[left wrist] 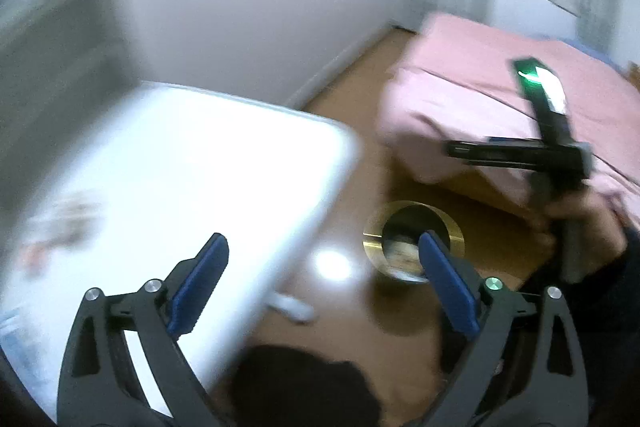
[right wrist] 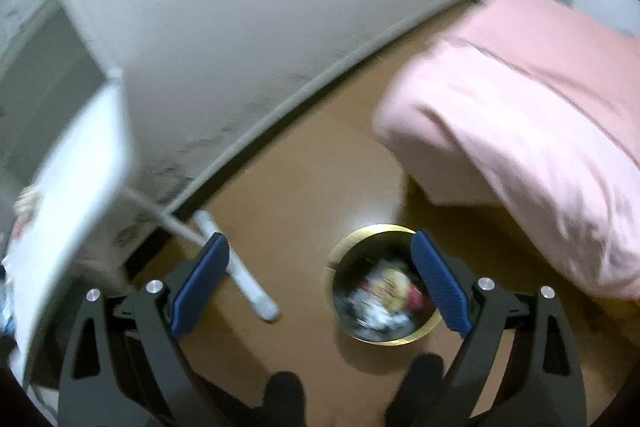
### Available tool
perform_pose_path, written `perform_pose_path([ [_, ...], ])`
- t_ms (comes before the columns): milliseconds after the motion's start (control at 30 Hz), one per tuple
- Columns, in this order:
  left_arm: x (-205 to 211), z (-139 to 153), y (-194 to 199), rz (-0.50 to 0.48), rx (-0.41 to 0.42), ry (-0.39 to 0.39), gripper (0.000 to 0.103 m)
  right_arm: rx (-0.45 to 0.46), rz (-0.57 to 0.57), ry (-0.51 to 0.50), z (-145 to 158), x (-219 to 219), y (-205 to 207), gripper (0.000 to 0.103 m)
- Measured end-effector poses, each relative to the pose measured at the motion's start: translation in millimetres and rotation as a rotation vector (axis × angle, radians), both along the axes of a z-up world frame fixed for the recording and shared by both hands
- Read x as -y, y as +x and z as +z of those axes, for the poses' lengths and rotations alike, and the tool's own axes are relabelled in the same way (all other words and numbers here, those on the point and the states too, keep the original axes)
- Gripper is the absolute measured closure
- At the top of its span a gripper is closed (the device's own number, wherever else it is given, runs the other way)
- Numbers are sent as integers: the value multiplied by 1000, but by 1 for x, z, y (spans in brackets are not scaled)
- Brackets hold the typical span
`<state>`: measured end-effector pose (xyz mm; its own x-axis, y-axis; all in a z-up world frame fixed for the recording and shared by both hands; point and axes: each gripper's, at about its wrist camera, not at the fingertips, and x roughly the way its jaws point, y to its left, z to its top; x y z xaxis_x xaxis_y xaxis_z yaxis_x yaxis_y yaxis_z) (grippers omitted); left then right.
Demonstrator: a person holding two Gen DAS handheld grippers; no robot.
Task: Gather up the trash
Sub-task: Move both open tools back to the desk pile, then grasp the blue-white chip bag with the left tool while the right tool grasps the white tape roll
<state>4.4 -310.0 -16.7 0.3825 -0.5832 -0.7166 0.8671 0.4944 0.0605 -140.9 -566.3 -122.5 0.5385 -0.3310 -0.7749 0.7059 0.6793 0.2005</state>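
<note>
Blue-padded left tongs (left wrist: 322, 281) stood spread wide with nothing between their pads, and the right tongs (right wrist: 320, 283) gaped just as wide and empty, both hanging above the brown wooden floor (right wrist: 304, 171). Below them sat the round brass-rimmed waste bin (right wrist: 386, 285), near the corner of the bed under its pink cover (right wrist: 532, 131). Crumpled wrappers and paper scraps (right wrist: 384, 297), white with touches of yellow and red, already lay in the bin, filling the bottom; blur hid what exactly they were. Such trash was probably light, soft and crushable, so a pinch across the bulk of a wad would likely do, with little risk beyond a slip of a glossy wrapper. On the white desk (left wrist: 192, 163) to the left, smeared pale and pinkish shapes (left wrist: 60, 227) lay near its edge, perhaps more litter, though too blurred to say. A white tube-like leg piece (right wrist: 236, 265) rested on the floor beside the desk.
</note>
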Motion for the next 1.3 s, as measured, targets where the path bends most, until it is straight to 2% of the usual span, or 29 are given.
perform_pose_path([
  [100,-91,21,53,246,78,9,8,47,147,-41,35,-56,42,13],
  [233,-183,15,106,530,81,54,8,68,350,-83,61,-134,95,11],
  [300,-221,5,122,632,67,68,8,70,451,-88,66,-175,122,11],
  [367,-242,-6,130,682,34,92,8,60,540,-87,65,-211,143,11],
  [467,-257,-24,140,705,-38,89,8,29,652,-99,60,-260,171,11],
  [533,-268,-33,144,731,-55,81,10,14,704,-97,56,-287,187,11],
  [600,-272,-38,139,731,-70,59,40,6,756,-87,55,-313,202,11],
  [633,-274,-43,141,725,-101,45,64,5,776,-86,55,-322,205,11],
  [667,-283,-44,142,729,-133,18,72,2,805,-88,54,-336,214,11],
  [700,-287,-44,139,731,-151,-3,74,0,820,-89,54,-343,219,11],
  [867,-324,-31,117,769,-95,-37,77,-7,878,-27,49,-375,265,11],
  [967,-351,-29,114,806,-108,-60,77,-14,887,19,44,-393,297,11],
  [1133,-374,-37,113,833,-121,-60,77,-24,907,109,36,-413,342,13],
  [1300,-381,-43,110,828,-138,-55,77,-43,950,93,28,-429,370,15],
])
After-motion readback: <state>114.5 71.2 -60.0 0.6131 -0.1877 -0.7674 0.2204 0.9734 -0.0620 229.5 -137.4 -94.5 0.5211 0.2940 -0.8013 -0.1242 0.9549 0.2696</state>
